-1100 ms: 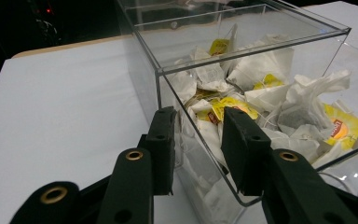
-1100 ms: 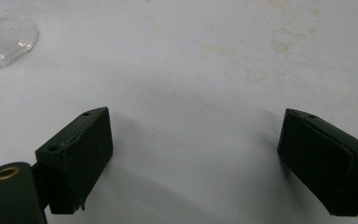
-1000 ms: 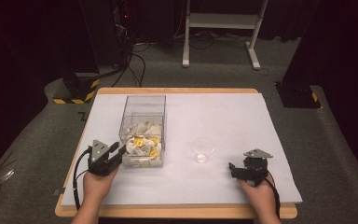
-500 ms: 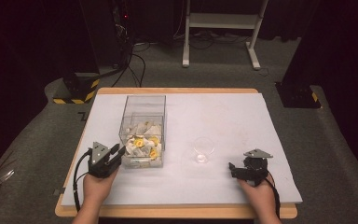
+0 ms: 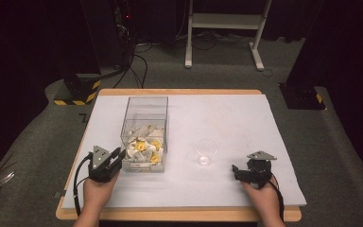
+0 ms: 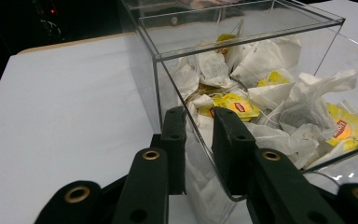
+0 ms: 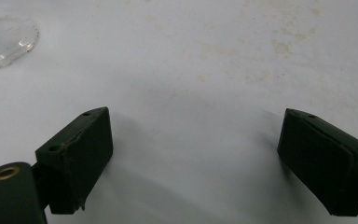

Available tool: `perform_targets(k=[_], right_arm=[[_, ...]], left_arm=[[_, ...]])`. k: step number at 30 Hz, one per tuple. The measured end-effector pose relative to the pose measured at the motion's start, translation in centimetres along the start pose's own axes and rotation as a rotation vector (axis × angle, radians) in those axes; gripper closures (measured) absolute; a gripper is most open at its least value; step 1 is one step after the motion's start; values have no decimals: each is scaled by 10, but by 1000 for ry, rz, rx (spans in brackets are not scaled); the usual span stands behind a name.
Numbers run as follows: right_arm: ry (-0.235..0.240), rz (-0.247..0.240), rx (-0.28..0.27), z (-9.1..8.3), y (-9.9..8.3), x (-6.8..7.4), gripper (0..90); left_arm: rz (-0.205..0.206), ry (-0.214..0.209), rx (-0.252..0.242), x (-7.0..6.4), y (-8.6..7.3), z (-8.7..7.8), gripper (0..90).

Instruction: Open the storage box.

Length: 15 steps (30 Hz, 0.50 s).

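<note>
Left gripper (image 6: 199, 140): jaws clamped on clear tea-bag box (image 5: 144, 137) wall. Right gripper (image 7: 196, 158): jaws wide apart, near glass cup (image 5: 206, 152).

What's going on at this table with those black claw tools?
A person sits at a white-covered table, holding a two-jaw gripper in each hand. The left gripper has its jaws straddling a wall of a clear plastic box, one inside and one outside; the box is full of tea bags. The right gripper rests open on the bare tabletop, holding nothing. Between the two stands a small, seemingly empty clear cup, which neither gripper touches.
</note>
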State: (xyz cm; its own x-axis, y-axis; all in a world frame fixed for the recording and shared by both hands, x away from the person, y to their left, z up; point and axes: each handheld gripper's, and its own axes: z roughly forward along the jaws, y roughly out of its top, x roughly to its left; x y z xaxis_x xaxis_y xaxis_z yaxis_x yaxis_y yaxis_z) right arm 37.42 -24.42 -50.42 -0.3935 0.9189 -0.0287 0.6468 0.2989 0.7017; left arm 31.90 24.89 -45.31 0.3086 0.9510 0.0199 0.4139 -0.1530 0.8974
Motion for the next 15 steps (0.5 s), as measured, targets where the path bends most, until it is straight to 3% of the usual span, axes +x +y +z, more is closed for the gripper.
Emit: perform_targets(k=[15], right_arm=[[0, 0, 0, 0, 0, 0, 102]], left_arm=[[5, 1, 10, -2, -5, -10, 762]])
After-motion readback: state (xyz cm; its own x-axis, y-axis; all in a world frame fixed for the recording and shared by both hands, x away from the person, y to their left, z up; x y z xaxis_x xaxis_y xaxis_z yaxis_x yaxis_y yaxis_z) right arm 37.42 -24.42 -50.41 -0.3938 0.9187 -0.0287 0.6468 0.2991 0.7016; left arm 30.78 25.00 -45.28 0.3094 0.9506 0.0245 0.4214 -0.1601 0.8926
